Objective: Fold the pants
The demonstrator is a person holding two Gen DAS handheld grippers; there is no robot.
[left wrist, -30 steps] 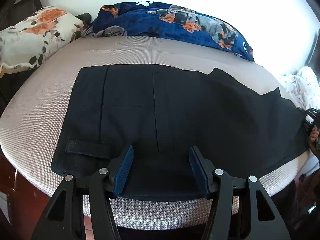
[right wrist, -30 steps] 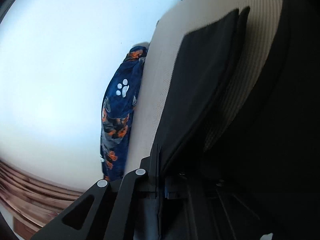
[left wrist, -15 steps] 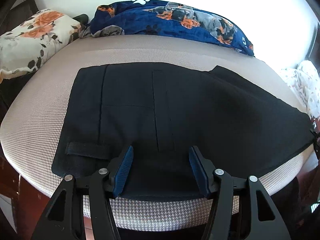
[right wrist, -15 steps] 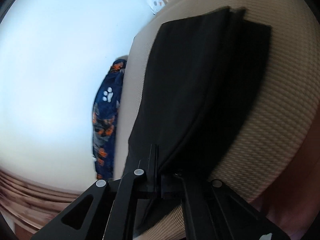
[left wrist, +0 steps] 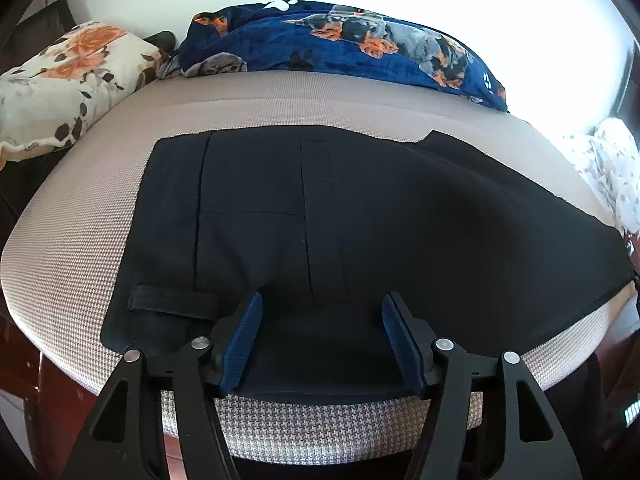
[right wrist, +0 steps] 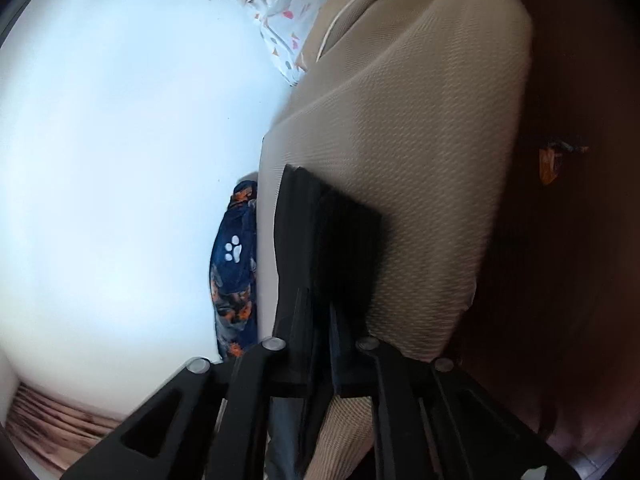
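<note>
The pants (left wrist: pixel 360 220) ran out of sight at the left view's right edge. In the right view, motion blur smeared the bed (right wrist: pixel 420 160), and the right tongs (right wrist: pixel 320 320) hid the clamped fabric.

Black pants (left wrist: pixel 360 232) on a beige houndstooth mattress (left wrist: pixel 80 248); navy dog-print blanket (left wrist: pixel 360 48); cream pillow (left wrist: pixel 60 80) with orange flowers; blue claw pads (left wrist: pixel 242 340).

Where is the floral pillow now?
In the left wrist view, the pillow lies at the upper left, beside the blue blanket, beyond the pants.
</note>
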